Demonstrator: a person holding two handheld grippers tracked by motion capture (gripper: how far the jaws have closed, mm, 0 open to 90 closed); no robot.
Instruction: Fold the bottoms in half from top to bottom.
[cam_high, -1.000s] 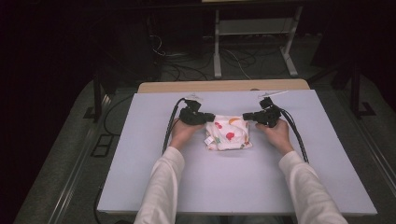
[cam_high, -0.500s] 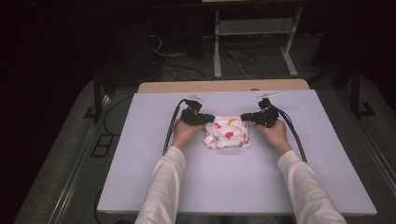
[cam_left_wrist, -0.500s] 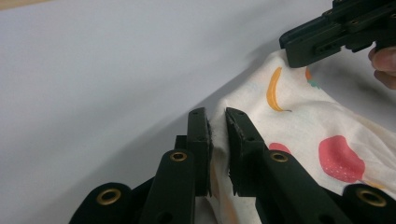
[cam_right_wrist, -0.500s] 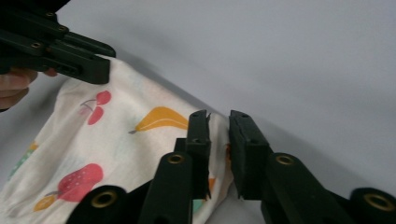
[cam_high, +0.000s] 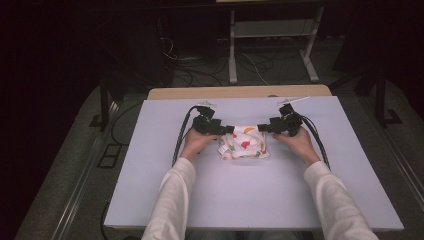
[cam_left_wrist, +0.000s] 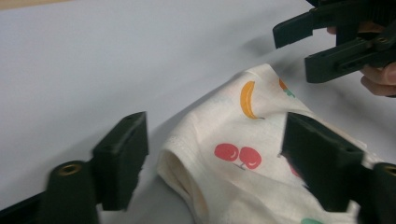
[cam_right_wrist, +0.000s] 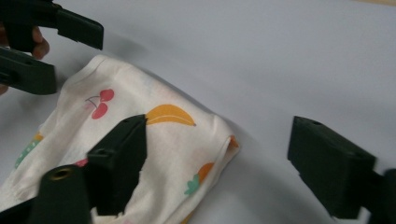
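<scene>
Toward the far edge of the pale lavender table (cam_high: 150, 200), about midway between its left and right edges, lies one folded cloth (cam_high: 243, 146). At its left end, the left tongs (cam_high: 229, 129) stand spread, their two blocky black jaws straddling a folded corner of the cloth without pinching it. The cloth is a soft, cream woven fabric printed with red cherries, orange bananas and small green shapes. It forms a rough rectangle whose long axis runs left to right, parallel to the table's far edge; its folded edges bulge slightly. At its right end, the right tongs (cam_high: 261, 128) are likewise spread, one jaw over the cloth's corner and the other above bare table. Two sleeved forearms reach in from the near edge.
</scene>
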